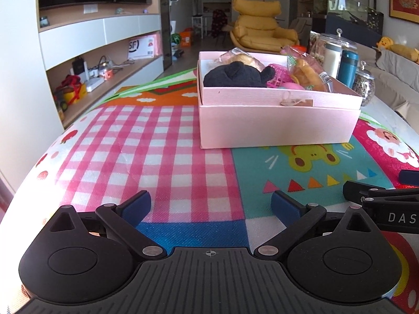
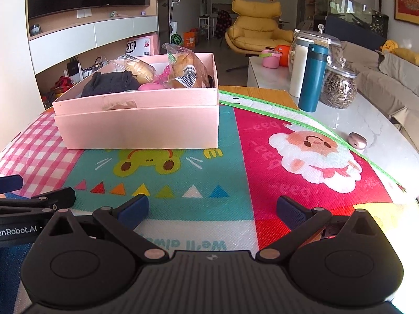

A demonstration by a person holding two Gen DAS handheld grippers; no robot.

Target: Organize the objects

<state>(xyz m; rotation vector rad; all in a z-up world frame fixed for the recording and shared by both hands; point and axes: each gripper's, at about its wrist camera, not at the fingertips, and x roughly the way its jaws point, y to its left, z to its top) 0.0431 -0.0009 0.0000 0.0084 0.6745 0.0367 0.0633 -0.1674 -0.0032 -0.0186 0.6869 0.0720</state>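
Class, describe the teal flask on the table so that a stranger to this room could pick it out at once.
Start from the white marble tabletop to the right of the pale pink cardboard box, beyond the green edge of the patterned mat. A cluster of containers stands there, and the tall teal metal flask is at its front. It alone is teal and opaque, between a white cylindrical bottle and a clear glass jar of seeds.

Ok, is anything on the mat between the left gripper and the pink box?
Nothing visible. The left gripper is open and empty, and only bare mat lies between it and the pink box. The right gripper sits off to the side, out of that path.
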